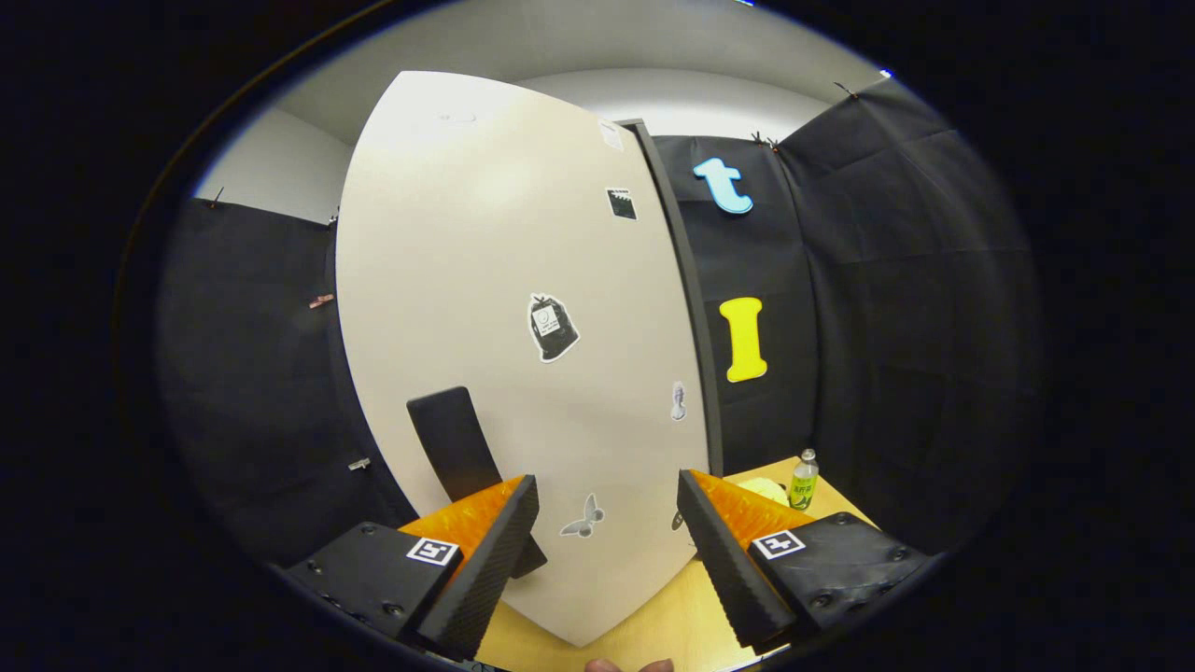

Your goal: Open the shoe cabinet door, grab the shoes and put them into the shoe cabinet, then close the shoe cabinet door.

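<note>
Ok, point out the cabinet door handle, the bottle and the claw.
door handle (pixel 455 443), gripper view, middle of the dark bar.
bottle (pixel 803 485), gripper view, its label.
claw (pixel 607 523), gripper view, open, midway between fingertips.

Gripper fingers spread wide, nothing btwn them. Just ahead: tall cream-white flat cabinet door w/ small stickers, standing on light wooden tabletop. Black slanted bar handle on door, just beyond left finger. Small clear bottle w/ green label beyond right finger, by door's dark edge strip.
</note>
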The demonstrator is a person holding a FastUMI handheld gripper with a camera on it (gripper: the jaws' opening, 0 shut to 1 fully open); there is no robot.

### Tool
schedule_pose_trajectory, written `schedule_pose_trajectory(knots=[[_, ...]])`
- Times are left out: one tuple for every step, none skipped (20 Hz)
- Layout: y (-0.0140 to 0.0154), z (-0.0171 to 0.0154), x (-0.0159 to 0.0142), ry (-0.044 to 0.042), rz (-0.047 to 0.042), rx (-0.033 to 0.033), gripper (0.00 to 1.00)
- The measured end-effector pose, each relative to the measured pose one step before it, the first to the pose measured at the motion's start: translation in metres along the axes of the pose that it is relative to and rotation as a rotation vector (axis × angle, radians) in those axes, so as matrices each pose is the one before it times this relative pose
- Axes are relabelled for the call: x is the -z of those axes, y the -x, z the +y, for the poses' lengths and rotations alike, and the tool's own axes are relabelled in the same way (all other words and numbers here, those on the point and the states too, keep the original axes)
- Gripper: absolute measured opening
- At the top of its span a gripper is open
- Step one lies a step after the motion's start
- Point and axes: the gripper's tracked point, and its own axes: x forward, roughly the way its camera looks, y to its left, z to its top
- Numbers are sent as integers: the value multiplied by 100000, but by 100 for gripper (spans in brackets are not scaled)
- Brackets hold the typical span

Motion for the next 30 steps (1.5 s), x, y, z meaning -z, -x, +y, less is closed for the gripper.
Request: schedule_pose_trajectory(knots=[[-230,487,161,439,50,-451,98],[-193,280,97,1427,56,265,98],[-110,154,5,2282,130,573,98],[-80,15,285,2304,415,397,98],[-176,144,417,1604,675,144,98],[4,170,255,433,758,-14,98],[-42,194,174,-470,438,-292,98],[62,177,-101,-320,-234,-152,98],[39,-53,-218,517,-283,341,98],[79,-237,-155,1131,-182,703,98],[53,-166,88,1175,135,710,98],[163,-109,-66,789,-148,478,98],[138,-54,-51,738,-604,322,98],[192,-83,-221,727,-677,536,98],[57,-111,-62,1210,-1121,325,98],[214,-92,-295,1560,-964,614,98],[212,-166,-281,1972,-1128,657,98],[109,-122,-209,1674,-998,637,98],[161,-166,-207,902,-620,606,98],[138,-148,-165,448,-911,548,98],[175,-187,-206,257,-888,902,98],[144,-162,-270,201,-922,813,98],[165,-192,-261,287,-1059,807,98],[33,-170,-115,455,-709,787,98],[181,-34,-169,693,-677,241,98],[102,-81,-96,646,-328,449,98],[126,-126,-155,684,-646,149,98],[21,-168,-229,579,-653,252,98],[-53,-128,-85,452,-255,248,98],[77,43,-67,57,-167,-320,98]])
